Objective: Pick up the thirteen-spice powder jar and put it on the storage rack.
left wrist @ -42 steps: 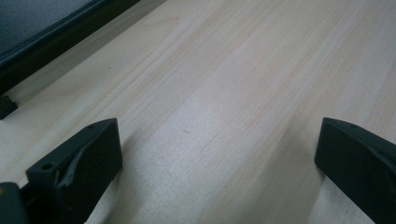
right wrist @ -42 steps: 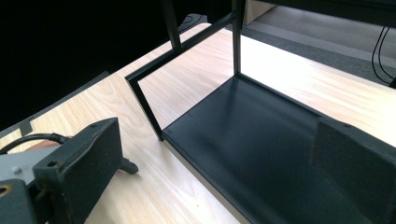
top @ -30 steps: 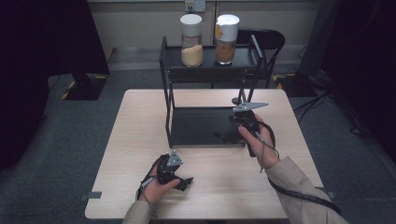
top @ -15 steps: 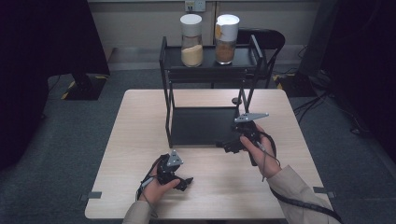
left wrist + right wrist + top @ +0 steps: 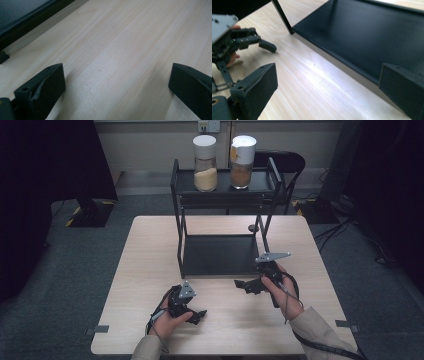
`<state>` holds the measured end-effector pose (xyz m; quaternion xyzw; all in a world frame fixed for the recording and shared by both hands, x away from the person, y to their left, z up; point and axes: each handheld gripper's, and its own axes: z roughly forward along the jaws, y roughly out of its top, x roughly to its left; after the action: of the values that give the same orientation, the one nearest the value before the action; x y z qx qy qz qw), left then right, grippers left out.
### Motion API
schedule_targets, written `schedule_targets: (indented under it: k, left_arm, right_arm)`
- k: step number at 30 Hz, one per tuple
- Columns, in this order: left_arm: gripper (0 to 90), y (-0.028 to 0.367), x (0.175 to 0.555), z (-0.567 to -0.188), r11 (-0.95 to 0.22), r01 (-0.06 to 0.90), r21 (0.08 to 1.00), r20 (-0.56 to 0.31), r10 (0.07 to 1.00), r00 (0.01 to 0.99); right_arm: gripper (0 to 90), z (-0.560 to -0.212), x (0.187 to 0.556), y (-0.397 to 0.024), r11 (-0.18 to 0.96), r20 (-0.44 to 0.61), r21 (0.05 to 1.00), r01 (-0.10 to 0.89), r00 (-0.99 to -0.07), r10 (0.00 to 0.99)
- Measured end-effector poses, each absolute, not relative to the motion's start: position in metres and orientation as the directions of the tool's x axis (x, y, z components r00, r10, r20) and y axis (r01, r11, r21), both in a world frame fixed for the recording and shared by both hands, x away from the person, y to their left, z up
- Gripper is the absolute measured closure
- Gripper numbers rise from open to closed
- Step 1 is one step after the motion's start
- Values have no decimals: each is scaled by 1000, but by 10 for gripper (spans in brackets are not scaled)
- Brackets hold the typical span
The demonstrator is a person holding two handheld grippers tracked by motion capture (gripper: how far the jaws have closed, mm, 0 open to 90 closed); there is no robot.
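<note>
A black two-tier rack [image 5: 220,254] stands at the back middle of the wooden table [image 5: 150,250]. On its top shelf are two white-lidded jars, one with pale grains [image 5: 205,164] and one with brown powder [image 5: 243,162]. My right gripper [image 5: 246,285] hovers low just in front of the rack's lower shelf [image 5: 367,32], open, nothing between its fingers [image 5: 257,82]. My left gripper [image 5: 196,314] rests near the table's front edge, open over bare wood [image 5: 117,75]. The right gripper view also shows the left gripper [image 5: 244,41] at the left.
A dark chair [image 5: 289,162] stands behind the table. A black stand base [image 5: 89,212] sits on the floor at the back left, and cables [image 5: 345,227] lie on the carpet to the right. The rack's legs [image 5: 282,16] rise from the shelf corners.
My right gripper has drawn back from the rack's lower shelf toward the person and to the left, ending over the table in front of the rack. The left gripper has stayed put.
</note>
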<state>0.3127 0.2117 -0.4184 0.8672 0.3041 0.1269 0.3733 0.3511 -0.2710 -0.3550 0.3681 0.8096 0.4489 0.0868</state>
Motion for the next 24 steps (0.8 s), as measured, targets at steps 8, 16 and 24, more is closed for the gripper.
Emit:
schedule_targets:
  k: [8, 16, 24]
  left_arm:
    - [0, 212, 313, -418, -537, 432, 725, -7, 622, 783]
    - [0, 212, 313, -418, -537, 432, 725, -7, 622, 783]
    - [0, 212, 313, -418, -536, 433, 725, -7, 622, 783]
  right_arm:
    - [12, -370, 342, -278, 360, 170, 775, 519, -721, 672]
    - [12, -381, 332, -287, 393, 136, 769, 504, -730, 670]
    - [12, -392, 324, -299, 402, 132, 764, 505, -732, 669]
